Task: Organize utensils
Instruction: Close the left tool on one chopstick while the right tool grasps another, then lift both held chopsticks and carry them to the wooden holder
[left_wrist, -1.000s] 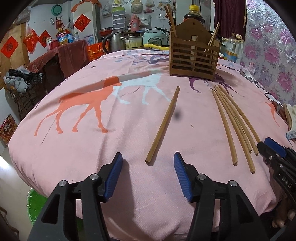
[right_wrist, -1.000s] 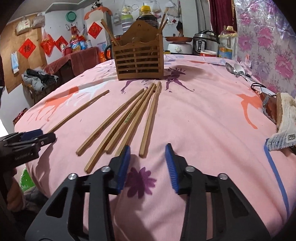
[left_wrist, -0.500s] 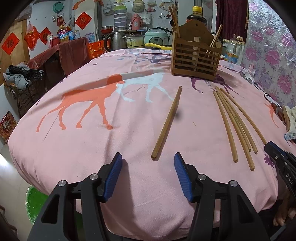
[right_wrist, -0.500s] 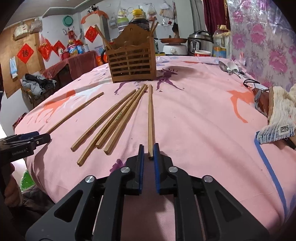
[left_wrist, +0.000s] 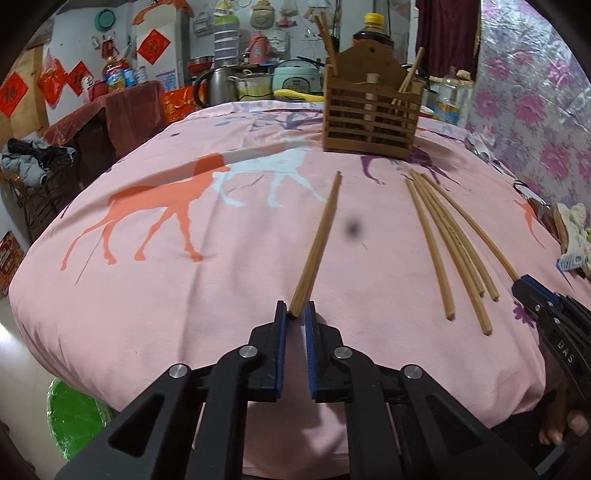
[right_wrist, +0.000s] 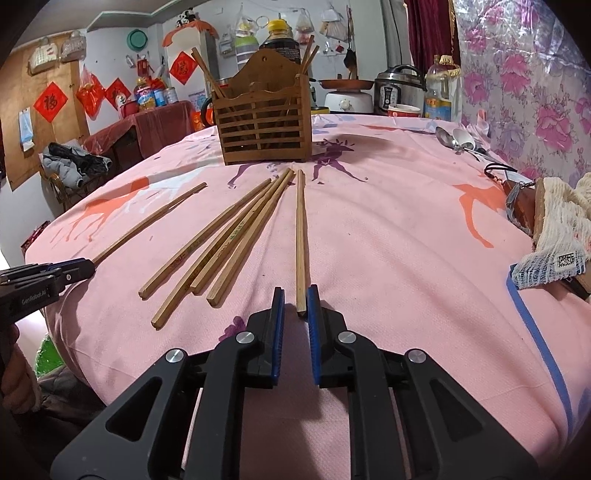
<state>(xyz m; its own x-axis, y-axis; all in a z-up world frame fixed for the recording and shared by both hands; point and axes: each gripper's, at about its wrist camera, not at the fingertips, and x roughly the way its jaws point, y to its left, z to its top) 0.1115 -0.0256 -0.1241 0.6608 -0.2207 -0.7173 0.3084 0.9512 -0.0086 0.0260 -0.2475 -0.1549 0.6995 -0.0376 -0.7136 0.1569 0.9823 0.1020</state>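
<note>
Near ends of both held chopsticks sit between blue pads; contact faces partly hidden. Holder's contents mostly screened by slats.

My left jaws (left_wrist: 295, 308) closing, nearly shut, on the near end of the lone chopstick (left_wrist: 320, 238): brown, square-cut, running toward 12 o'clock on the pink surface (left_wrist: 207, 295). My right jaws (right_wrist: 295, 295) nearly closed on the right-hand chopstick (right_wrist: 300, 236), lying toward 12. Four loose chopsticks (right_wrist: 221, 243) fan at its 10 o'clock. Slatted wooden holder (right_wrist: 264, 127) stands at 12, sticks leaning inside.
</note>
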